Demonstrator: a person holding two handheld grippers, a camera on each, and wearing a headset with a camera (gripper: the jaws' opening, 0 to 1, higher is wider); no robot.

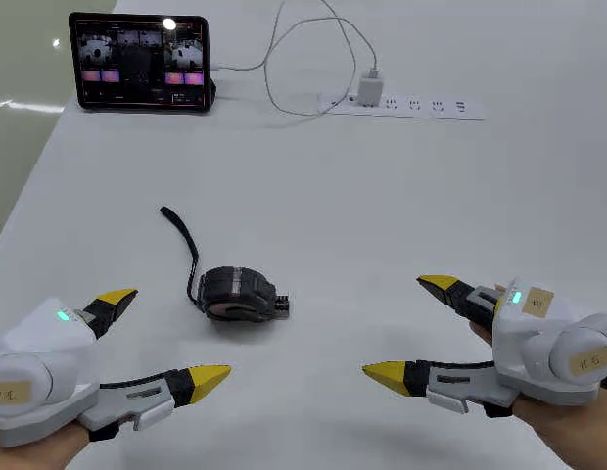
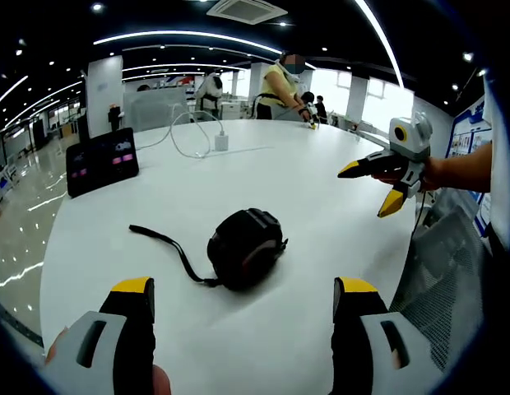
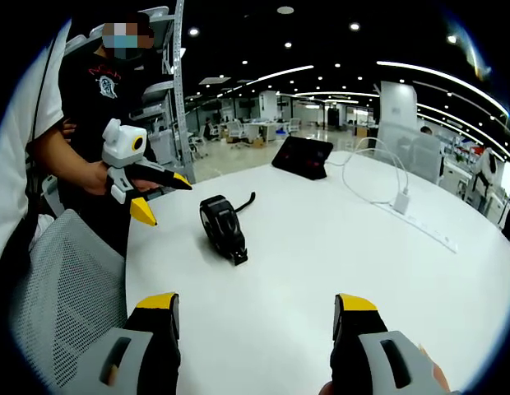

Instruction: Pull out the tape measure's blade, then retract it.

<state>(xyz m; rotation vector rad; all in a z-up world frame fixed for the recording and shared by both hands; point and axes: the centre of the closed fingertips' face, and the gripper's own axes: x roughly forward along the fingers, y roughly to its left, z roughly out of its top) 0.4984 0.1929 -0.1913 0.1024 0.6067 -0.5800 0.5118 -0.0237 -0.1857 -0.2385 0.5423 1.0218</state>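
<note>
The tape measure (image 1: 240, 294), a rounded black case with a reddish side panel, sat just left of centre in the head view on the bare white tabletop (image 1: 382, 215), with nothing touching it. Its blade was wound in, and only the small dark blade hook (image 1: 282, 308) showed at the case's right end. A thin black wrist strap (image 1: 186, 240) ran from the case's left side and curled toward the upper left, lying flat on the surface.

Below and to the left of the case, at the lower left of the frame, the left gripper (image 1: 171, 333), white-bodied with black jaws tipped in yellow, was held wide apart, grasping nothing. Opposite it, at the lower right, the matching right gripper (image 1: 399, 326) stood spread just as wide, also grasping nothing. The two pointed inward at each other, and the tape measure was nearer the left one, though clear of both.

Farther off, in the upper left corner, a dark tablet (image 1: 140, 61) with a lit screen stood propped up. A white cable (image 1: 284, 59) looped from it to a white charger (image 1: 370, 88) plugged into a long white power strip (image 1: 411, 104) along the top right.
</note>
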